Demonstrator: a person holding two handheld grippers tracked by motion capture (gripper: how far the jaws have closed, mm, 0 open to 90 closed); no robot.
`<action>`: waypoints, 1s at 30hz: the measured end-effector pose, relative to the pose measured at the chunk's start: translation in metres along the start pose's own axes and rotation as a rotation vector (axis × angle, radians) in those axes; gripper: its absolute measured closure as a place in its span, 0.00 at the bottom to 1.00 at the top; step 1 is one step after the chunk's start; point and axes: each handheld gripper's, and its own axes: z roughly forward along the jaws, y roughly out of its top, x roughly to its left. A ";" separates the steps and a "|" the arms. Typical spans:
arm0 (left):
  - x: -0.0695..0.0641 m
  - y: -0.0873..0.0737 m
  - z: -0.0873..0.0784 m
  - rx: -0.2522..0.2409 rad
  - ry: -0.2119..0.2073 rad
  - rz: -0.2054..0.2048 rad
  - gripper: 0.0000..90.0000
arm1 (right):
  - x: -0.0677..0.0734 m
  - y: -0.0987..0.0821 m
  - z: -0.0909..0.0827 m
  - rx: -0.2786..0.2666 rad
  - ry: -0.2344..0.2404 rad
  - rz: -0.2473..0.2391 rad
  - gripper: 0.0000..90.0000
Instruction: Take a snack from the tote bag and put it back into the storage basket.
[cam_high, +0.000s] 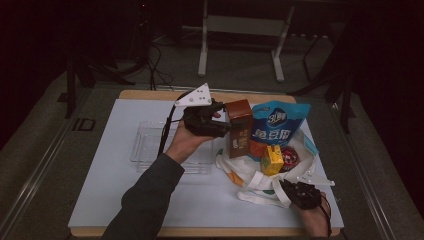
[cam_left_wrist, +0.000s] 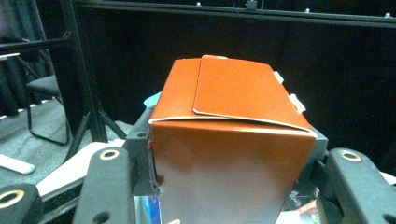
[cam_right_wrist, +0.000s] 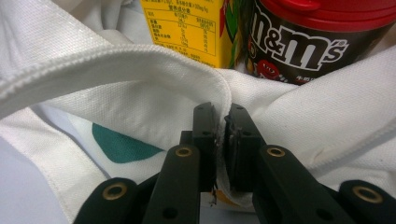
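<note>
In the high view, the left gripper (cam_high: 226, 128) is holding a brown carton (cam_high: 239, 128) upright in the air, above the gap between a clear plastic tray (cam_high: 145, 142) and a white tote bag (cam_high: 250, 176) lying on the surface (cam_high: 120, 190). The right gripper (cam_high: 289, 189) is sitting low at the bag's near edge. A blue snack pouch (cam_high: 278, 127), a yellow juice box (cam_high: 272, 160) and a red-lidded candy jar (cam_high: 290, 159) are crowding the bag's mouth, and the tray is looking empty, so I judge the unpacking to be at its first item (assuming the things are going bag to tray, which the frames alone are not settling).

In the left gripper view, the jaws are standing part-way open and pressing both side walls of the brown carton (cam_left_wrist: 229, 149), which is filling the space between them, lid flap toward the camera.

In the right gripper view, the jaws are nearly closed and pinching a fold of the white tote bag (cam_right_wrist: 140, 74), pinning it down. The yellow juice box (cam_right_wrist: 187, 28) and the candy jar (cam_right_wrist: 303, 42) are resting just behind that fold, waiting their turn.
</note>
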 end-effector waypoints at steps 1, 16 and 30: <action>0.001 0.000 -0.002 -0.001 0.000 0.002 0.48 | 0.000 0.000 0.000 0.001 0.000 0.000 0.93; 0.009 0.003 -0.030 -0.001 0.003 0.019 0.48 | 0.000 0.000 0.000 0.000 -0.001 -0.002 0.93; 0.018 0.000 -0.050 0.009 0.012 0.028 0.48 | 0.000 0.000 0.000 0.000 -0.002 -0.003 0.93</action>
